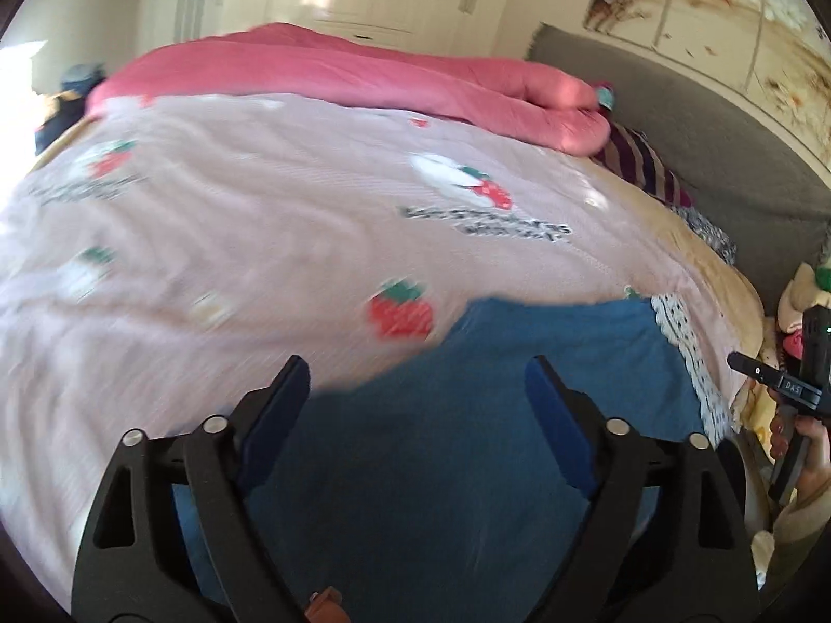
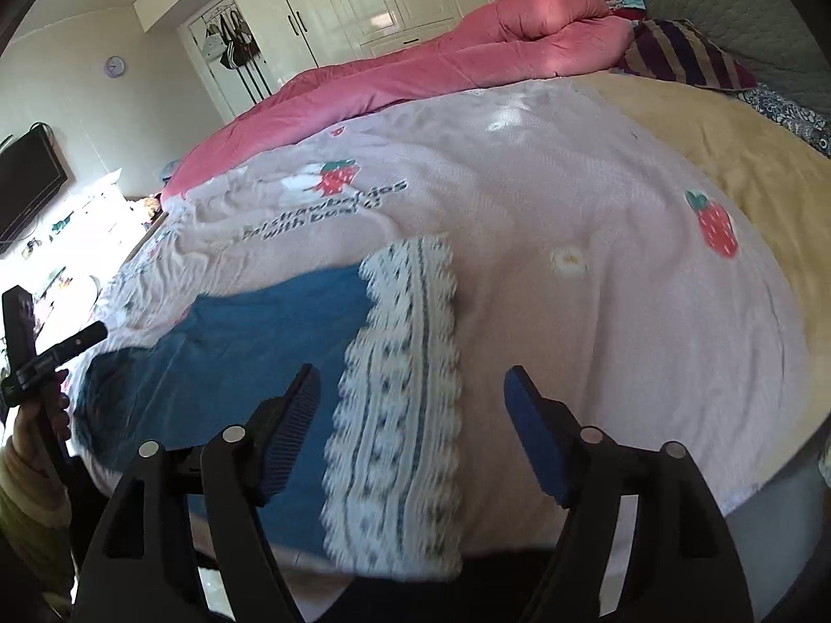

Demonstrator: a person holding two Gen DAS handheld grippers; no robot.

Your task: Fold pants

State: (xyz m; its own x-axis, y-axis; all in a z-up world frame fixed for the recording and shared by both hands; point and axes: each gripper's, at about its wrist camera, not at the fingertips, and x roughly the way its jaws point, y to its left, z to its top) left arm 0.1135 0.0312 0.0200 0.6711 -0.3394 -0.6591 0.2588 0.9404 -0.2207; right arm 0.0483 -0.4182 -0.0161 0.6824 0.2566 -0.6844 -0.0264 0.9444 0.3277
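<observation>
- Plainly, in the left wrist view, your left gripper [image 1: 415, 394] hung over the blue pants [image 1: 519, 363] with its jaws spread wide and nothing between them.
- You had the pants lying flat on the pink strawberry blanket [image 1: 259, 218] at the near side of the bed, their far edge showing as a fairly straight line ahead of the blue pads.
- At the pants' right end ran a white lace-patterned trim [image 1: 685, 348]; whether that was a cuff or a waistband could not be told.
- Your right gripper [image 1: 800, 384] showed at the right edge of that view, seen side-on, so its opening could not be read there.
- In the right wrist view, your right gripper [image 2: 413, 394] was also wide open and empty, poised above the white trim [image 2: 405, 389].
- The blue cloth [image 2: 249, 342] stretched away to the left of the trim, toward your left gripper [image 2: 31, 363] at the left edge.
- A rolled pink duvet [image 2: 467, 52] and a striped pillow [image 2: 680, 52] lay well apart from the pants, at the far side of the bed.
- The pants looked light, thin and limp, so you could expect them to sag and wrinkle when lifted.
- A pinch at an end corner, one through the trim and one at the opposite end, seemed the surest hold; the knit blanket beneath might snag or lift with them.
</observation>
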